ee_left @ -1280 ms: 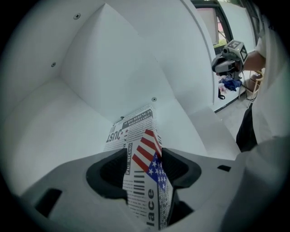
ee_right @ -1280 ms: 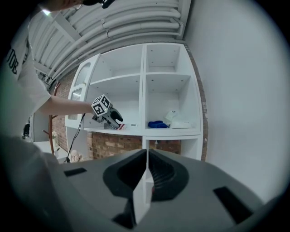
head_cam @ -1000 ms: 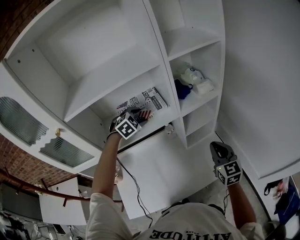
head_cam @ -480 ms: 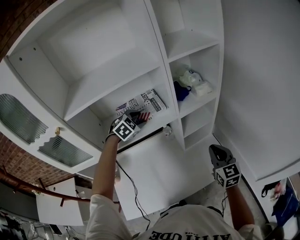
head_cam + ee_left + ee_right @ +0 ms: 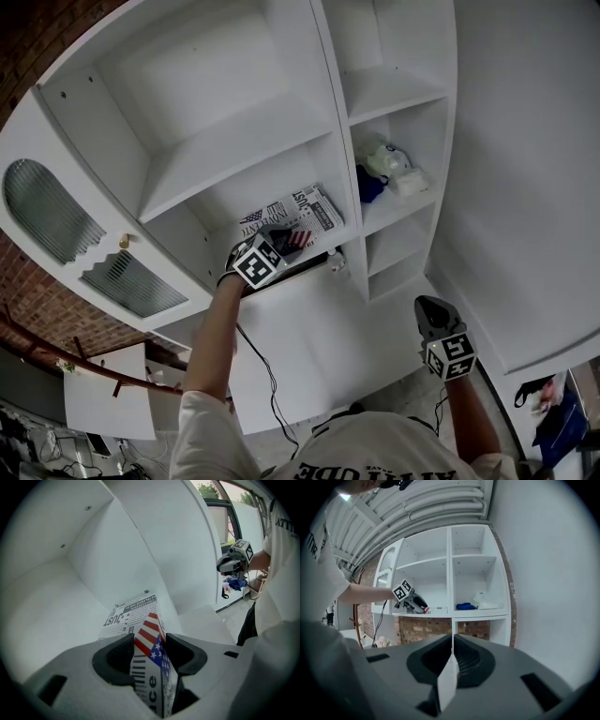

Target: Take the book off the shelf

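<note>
A book (image 5: 302, 208) with newspaper-style print and a stars-and-stripes cover lies flat on the white shelf (image 5: 281, 178), in the lower left compartment. My left gripper (image 5: 281, 240) reaches in at its near edge. In the left gripper view the book (image 5: 133, 616) has its flag-printed edge raised between the jaws of the left gripper (image 5: 151, 651), which are closing, with both pads touching it. My right gripper (image 5: 429, 311) hangs low at the right, away from the shelf, shut with nothing held. In the right gripper view the right gripper (image 5: 452, 656) faces the shelf unit from a distance.
A blue cloth (image 5: 370, 184) and white bundles (image 5: 398, 173) fill the compartment to the right. A frosted-glass cabinet door (image 5: 47, 216) stands open at left. A black cable (image 5: 267, 375) hangs below the shelf. A small object (image 5: 336, 262) sits at the shelf's front edge.
The left gripper's jaws have narrowed onto the book's near edge. The right gripper has drifted slightly down and left. The head view has shifted a little.
</note>
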Demonstrator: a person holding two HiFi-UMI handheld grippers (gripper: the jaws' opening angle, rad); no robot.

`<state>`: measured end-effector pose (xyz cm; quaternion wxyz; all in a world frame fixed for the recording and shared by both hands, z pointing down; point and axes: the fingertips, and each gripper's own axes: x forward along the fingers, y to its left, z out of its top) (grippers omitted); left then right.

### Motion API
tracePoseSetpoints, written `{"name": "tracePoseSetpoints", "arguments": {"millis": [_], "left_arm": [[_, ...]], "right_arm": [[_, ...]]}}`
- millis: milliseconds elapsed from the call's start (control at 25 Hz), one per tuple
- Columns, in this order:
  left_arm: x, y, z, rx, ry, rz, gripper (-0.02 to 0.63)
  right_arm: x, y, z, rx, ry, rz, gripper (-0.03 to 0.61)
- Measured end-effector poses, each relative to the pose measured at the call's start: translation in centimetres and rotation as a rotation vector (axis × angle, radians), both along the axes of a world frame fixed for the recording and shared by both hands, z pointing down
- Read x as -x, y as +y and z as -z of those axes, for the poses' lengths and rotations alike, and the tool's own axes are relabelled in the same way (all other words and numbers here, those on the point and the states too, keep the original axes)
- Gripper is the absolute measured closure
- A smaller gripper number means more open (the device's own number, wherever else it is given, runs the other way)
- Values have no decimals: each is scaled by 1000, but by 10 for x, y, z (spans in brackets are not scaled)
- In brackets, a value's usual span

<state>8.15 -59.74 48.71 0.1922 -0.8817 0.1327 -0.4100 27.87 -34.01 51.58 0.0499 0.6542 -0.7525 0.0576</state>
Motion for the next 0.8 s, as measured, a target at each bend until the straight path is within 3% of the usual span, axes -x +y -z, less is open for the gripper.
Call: {"name": "tracePoseSetpoints", "arguments": {"millis": [800], "left_arm": [[3,45,-3,-21,11,-35,393]], "right_arm": [[8,7,-4,-2,-17,53,545]]}}
